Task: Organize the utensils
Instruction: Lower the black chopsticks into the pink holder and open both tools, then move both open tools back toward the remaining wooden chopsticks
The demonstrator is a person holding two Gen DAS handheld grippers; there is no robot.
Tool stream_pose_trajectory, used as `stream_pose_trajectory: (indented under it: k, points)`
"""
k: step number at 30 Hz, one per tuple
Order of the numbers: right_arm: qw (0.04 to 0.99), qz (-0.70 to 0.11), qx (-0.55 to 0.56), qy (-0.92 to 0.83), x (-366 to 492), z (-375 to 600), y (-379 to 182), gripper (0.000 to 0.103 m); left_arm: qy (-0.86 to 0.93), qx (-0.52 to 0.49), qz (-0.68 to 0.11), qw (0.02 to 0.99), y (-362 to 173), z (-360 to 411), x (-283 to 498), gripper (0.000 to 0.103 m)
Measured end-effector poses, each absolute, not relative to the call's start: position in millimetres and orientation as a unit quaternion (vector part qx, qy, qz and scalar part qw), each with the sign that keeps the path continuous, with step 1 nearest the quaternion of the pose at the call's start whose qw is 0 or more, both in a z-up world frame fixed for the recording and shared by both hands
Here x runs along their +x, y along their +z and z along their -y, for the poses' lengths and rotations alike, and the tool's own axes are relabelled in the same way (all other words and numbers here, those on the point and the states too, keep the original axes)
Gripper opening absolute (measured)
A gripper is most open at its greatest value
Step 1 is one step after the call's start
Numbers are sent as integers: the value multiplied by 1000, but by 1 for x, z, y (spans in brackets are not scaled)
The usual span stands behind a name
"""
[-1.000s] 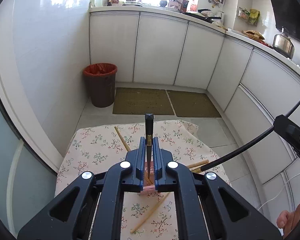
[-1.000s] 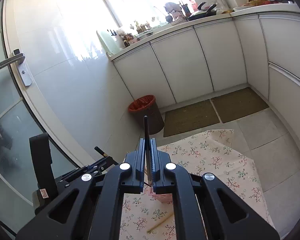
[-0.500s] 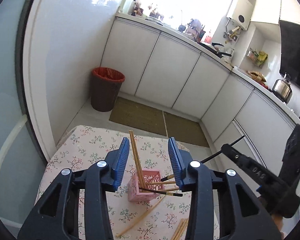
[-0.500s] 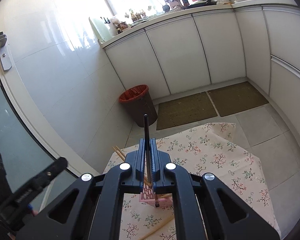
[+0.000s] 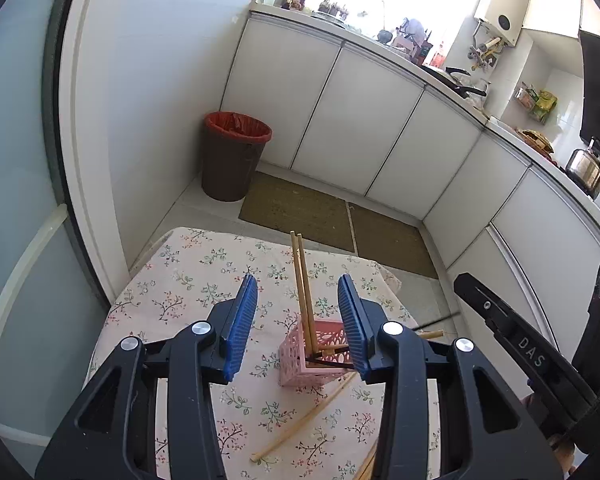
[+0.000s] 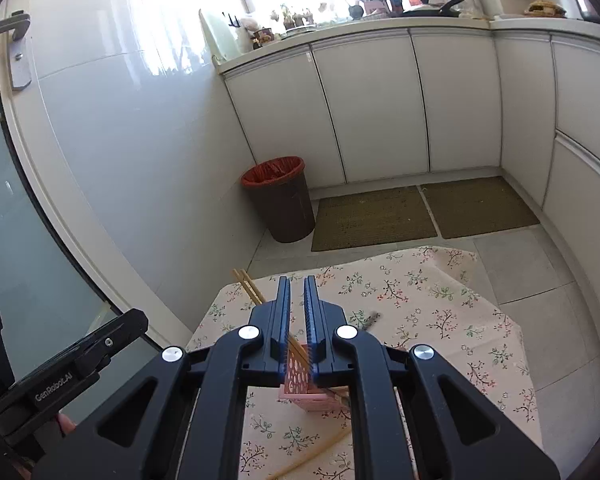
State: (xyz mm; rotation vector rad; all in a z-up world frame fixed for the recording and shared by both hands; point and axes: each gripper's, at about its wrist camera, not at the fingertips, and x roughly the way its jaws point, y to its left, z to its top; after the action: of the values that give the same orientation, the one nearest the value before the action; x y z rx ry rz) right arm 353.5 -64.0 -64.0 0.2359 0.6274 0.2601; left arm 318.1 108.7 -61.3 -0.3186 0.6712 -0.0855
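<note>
Standing on the flowered cloth of the worktop (image 5: 188,280), a pink perforated basket (image 5: 300,364) is seen between the blue pads of the left claw (image 5: 298,320), which is held wide open with nothing gripped. Two wooden chopsticks (image 5: 302,280) are leaned in the basket, pointing toward 12 o'clock, and a dark chopstick (image 5: 332,363) is laid across its rim. A loose wooden chopstick (image 5: 304,420) is found on the cloth at 6 o'clock from the basket. The right claw (image 6: 296,312) is seen in its own view with only a narrow gap between the pads; nothing is visibly held between them, and the basket (image 6: 300,380) is partly hidden below them. A dark chopstick (image 6: 370,318) is seen at 3 o'clock of the right claw. A brown bin (image 5: 234,156) with a red liner is placed on the floor beyond the worktop.
</note>
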Motion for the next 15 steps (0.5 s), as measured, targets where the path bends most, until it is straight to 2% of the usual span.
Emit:
stream_pose_trajectory:
  k: [4, 7, 8, 13, 15]
  points:
    - [940, -305, 98, 113, 336, 72, -59, 10, -42, -136, -328, 934, -57, -98, 310, 41]
    - [945, -298, 91, 97, 321, 80, -59, 25, -46, -124, -333, 934, -57, -89, 303, 45]
    - [947, -294, 91, 94, 316, 83, -59, 34, -48, -120, -336, 933, -57, -86, 301, 47]
    - [947, -297, 94, 79, 297, 96, -61, 44, -54, -102, -343, 932, -59, -72, 288, 48]
    - [948, -296, 95, 73, 291, 99, -62, 49, -54, -97, -342, 933, -60, -68, 282, 52]
